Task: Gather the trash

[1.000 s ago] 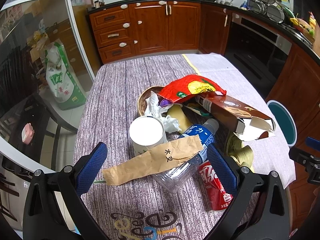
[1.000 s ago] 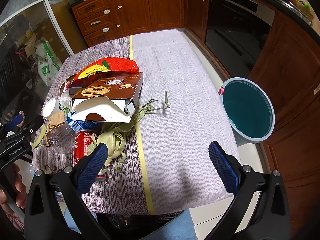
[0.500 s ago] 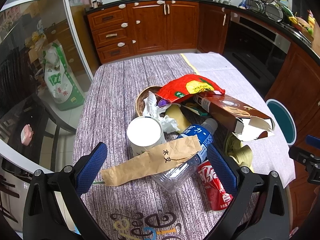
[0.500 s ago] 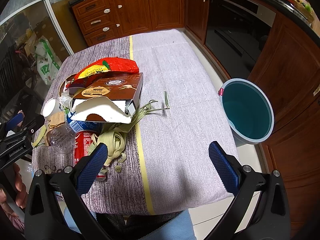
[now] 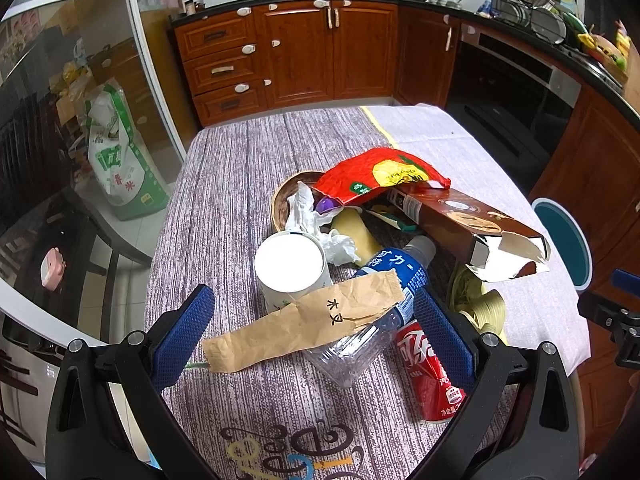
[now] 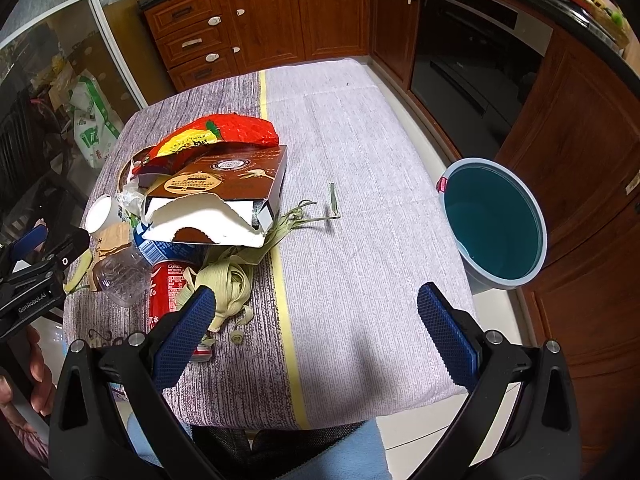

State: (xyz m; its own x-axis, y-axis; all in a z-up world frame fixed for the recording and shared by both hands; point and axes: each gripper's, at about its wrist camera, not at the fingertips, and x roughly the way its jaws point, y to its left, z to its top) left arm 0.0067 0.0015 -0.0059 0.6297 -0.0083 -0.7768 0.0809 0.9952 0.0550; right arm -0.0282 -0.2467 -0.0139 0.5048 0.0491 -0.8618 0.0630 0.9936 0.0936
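Observation:
A pile of trash lies on the table: a brown paper sleeve, a white paper cup, a clear plastic bottle with a blue label, a red cola can, a torn brown carton, a red snack bag, crumpled tissue and yellow-green husks. My left gripper is open and empty, hovering over the sleeve and bottle. My right gripper is open and empty above the table's near right part. A teal bucket stands on the floor to the right.
A round woven dish sits under the tissue. A small green strip lies alone on the cloth. Wooden cabinets and an oven line the far and right sides. A rice sack stands on the floor at left.
The left gripper has drifted slightly, so the trash pile sits a little lower and left in its view. The right gripper has barely moved. Both stay open.

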